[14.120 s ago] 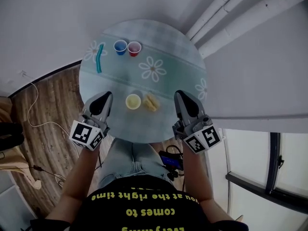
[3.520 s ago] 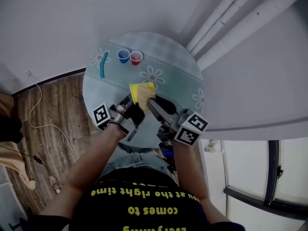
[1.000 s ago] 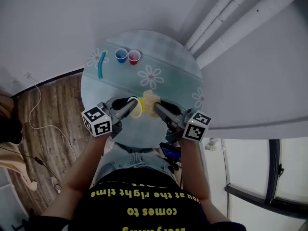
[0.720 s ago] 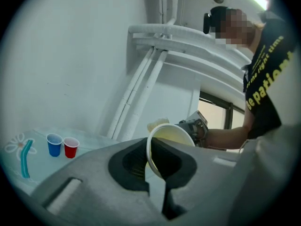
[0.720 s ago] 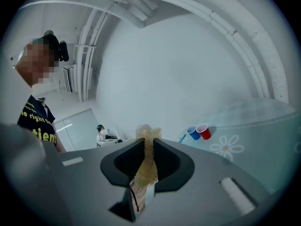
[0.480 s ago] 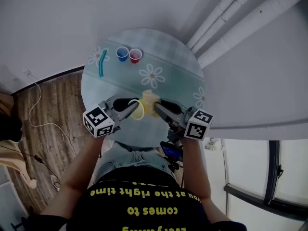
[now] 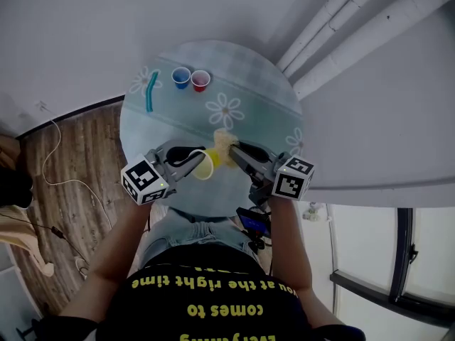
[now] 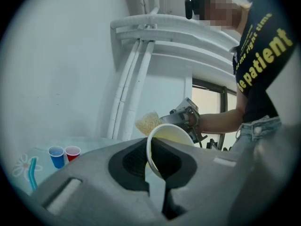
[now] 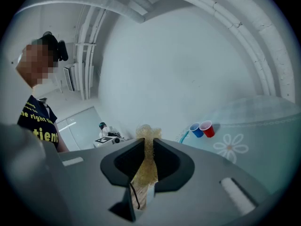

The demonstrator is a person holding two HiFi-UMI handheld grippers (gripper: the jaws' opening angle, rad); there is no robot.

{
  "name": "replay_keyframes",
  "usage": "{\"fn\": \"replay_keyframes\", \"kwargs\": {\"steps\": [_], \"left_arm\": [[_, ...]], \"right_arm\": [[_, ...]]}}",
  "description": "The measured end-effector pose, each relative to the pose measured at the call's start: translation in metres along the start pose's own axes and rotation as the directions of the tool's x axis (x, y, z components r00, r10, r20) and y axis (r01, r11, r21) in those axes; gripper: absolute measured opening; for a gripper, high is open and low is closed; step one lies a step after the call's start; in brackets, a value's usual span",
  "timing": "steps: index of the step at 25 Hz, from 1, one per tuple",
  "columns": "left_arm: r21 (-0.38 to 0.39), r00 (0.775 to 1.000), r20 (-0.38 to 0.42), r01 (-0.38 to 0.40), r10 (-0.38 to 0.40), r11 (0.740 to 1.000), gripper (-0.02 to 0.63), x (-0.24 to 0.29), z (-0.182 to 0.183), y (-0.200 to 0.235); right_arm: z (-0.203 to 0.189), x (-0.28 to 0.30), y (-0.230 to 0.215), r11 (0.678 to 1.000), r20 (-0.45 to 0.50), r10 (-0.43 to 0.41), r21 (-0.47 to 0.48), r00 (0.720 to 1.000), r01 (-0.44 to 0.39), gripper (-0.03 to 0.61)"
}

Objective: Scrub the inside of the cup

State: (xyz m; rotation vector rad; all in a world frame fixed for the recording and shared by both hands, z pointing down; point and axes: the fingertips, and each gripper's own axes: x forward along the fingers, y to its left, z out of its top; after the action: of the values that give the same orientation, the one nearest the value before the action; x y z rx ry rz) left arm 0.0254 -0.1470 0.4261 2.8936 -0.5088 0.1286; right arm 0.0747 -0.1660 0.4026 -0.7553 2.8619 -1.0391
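Note:
My left gripper (image 7: 195, 160) is shut on the rim of a yellow cup (image 7: 204, 165), holding it on its side just above the round table (image 7: 249, 84). In the left gripper view the cup (image 8: 171, 134) has its wall pinched between the jaws and its mouth faces the other gripper. The right gripper (image 7: 232, 148) is shut on a pale yellow sponge (image 7: 224, 141), which sits just outside the cup's mouth. The sponge (image 9: 147, 132) sticks out past the pads in the right gripper view.
A blue cup (image 7: 180, 77) and a red cup (image 7: 200, 81) stand side by side at the table's far side, with a teal stick (image 7: 150, 94) lying to their left. White pipes (image 7: 341, 34) run along the wall at the right. The wooden floor (image 7: 71, 162) lies to the left.
The left gripper has rolled, turning the cup a little and bringing it slightly lower in the head view. The sponge stays beside the cup's mouth; both grips are unchanged.

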Motion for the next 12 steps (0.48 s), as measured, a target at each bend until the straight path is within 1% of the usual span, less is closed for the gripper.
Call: {"fn": "replay_keyframes", "kwargs": {"steps": [7,9,12], "left_arm": [[-0.071,0.999,0.036,-0.014,0.016,0.997,0.017,-0.006,-0.003,0.009],[-0.102,0.998,0.044,-0.033,0.037,0.994,0.017,-0.008,-0.006,0.016],[-0.140,0.996,0.026,-0.079,0.083,0.987,0.017,-0.011,-0.016,0.028]], "right_arm": [[-0.006,0.000,-0.021,0.998,0.016,-0.063,0.029,0.998,0.063,0.061],[-0.009,0.001,-0.028,0.996,0.018,-0.085,0.030,0.996,0.084,0.061],[-0.015,0.001,-0.038,0.993,0.006,-0.120,0.024,0.993,0.119,0.061]]}}
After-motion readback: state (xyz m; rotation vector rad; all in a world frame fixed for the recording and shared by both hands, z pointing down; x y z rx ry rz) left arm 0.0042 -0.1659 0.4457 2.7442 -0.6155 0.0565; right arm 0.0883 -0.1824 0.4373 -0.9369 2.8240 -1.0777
